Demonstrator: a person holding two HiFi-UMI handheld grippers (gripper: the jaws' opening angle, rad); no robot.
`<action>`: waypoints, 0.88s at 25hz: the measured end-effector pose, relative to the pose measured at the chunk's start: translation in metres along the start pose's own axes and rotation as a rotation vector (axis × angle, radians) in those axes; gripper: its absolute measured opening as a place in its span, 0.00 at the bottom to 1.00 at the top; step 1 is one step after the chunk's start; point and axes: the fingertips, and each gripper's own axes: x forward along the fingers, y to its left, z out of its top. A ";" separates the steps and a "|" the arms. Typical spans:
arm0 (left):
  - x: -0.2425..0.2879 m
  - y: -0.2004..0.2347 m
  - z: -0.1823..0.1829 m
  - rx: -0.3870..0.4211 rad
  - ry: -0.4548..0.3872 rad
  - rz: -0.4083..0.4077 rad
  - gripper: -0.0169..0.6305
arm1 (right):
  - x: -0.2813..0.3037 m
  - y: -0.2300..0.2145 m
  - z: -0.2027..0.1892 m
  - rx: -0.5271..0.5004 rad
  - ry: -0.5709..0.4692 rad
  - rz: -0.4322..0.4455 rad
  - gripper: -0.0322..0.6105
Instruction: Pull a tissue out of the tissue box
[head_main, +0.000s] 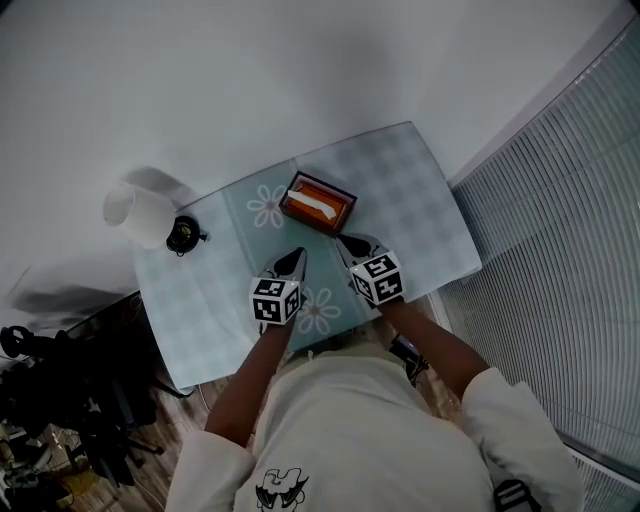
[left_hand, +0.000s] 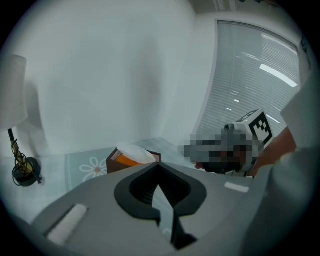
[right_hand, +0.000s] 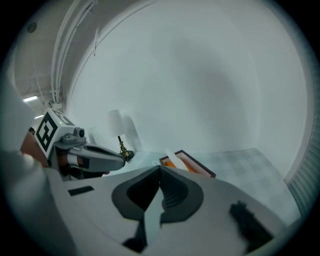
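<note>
A dark brown tissue box with an orange top stands on the checked table cloth, and a white tissue sticks out of its slot. Both grippers hover just in front of it, over the near half of the table. My left gripper points at the box's near left corner with its jaws shut and empty. My right gripper is close to the box's near right corner, jaws shut with nothing in them. In the left gripper view the box lies just past the closed tips. The right gripper view shows the box beyond its tips.
A lamp with a white shade and a black base stands at the table's left edge. Window blinds run along the right. Dark gear clutters the floor at the lower left.
</note>
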 end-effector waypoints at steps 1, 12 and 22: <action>0.006 0.005 0.002 -0.008 0.003 0.002 0.04 | 0.008 -0.003 0.000 -0.006 0.014 -0.005 0.06; 0.071 0.053 0.003 -0.069 0.086 0.041 0.04 | 0.078 -0.043 -0.020 -0.020 0.164 -0.031 0.14; 0.084 0.061 -0.002 -0.079 0.134 0.040 0.04 | 0.113 -0.060 -0.038 -0.070 0.280 -0.058 0.35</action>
